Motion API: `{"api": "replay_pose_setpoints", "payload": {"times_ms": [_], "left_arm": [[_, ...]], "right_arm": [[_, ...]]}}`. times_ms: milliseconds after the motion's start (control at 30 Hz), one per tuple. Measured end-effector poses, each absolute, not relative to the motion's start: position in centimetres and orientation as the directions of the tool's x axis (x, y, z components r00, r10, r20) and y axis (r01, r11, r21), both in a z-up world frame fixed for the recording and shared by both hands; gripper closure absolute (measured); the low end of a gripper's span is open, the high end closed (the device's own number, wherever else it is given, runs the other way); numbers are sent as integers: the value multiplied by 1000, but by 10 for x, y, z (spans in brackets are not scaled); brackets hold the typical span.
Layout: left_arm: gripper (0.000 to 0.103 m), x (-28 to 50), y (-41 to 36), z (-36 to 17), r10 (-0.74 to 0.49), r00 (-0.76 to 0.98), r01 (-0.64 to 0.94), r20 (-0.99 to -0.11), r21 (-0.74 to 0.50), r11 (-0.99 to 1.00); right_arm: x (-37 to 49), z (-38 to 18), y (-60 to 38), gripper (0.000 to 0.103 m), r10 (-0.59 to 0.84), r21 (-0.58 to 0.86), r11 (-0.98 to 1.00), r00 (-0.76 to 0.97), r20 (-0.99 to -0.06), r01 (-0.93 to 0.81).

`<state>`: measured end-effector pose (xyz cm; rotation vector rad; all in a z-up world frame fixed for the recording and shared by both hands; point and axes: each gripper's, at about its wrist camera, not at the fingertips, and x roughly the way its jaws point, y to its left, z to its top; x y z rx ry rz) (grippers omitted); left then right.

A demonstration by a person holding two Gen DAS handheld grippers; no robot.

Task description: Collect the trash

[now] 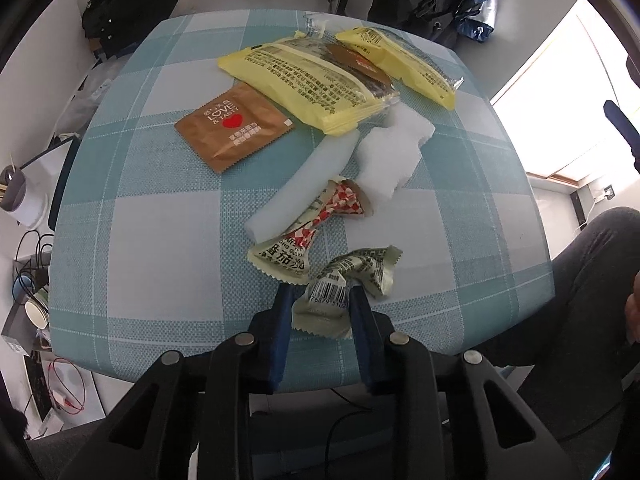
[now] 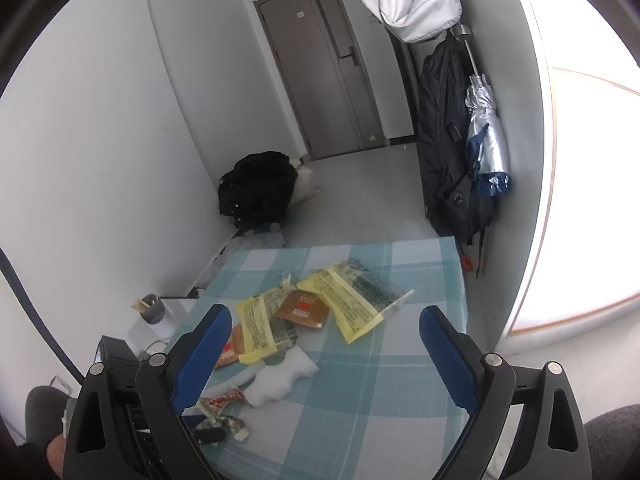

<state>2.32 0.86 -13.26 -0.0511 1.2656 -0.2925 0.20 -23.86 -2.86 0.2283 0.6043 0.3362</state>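
Trash lies on a blue checked table (image 1: 160, 240). My left gripper (image 1: 320, 300) has its blue fingers around a crumpled green barcode wrapper (image 1: 344, 284) at the near edge, closed on it. Beyond lie a red-checked wrapper (image 1: 312, 228), white foam pieces (image 1: 384, 160), a brown sachet (image 1: 236, 132) and yellow packets (image 1: 304, 80). My right gripper (image 2: 324, 336) is open and empty, held above the table, with the yellow packets (image 2: 348, 304) and the foam (image 2: 280, 380) below it.
A black backpack (image 1: 128, 8) sits on the floor beyond the table. Bags and an umbrella (image 2: 484, 140) hang at the right wall. A grey cup (image 2: 154, 308) and cables stand left of the table. The person's leg (image 1: 580, 280) is at the right.
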Motion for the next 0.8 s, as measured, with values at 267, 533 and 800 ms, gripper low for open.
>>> {"api": "replay_pose_setpoints", "payload": {"times_ms": [267,533,800], "left_arm": [[80,13,3,-127,-258,269,236,-928,-196,952],[81,8,0,-115,-319,260,258,-911,-253,933],[98,18,12,-108,-385,282,222,-879,-331,917]], "right_arm": [[3,-30,-237,7,375,304,921,768,-519,-245],[3,-31,-242,7,373,324,919,765,-525,-226],[6,-38,-243,7,367,324,922,748,-553,-213]]}}
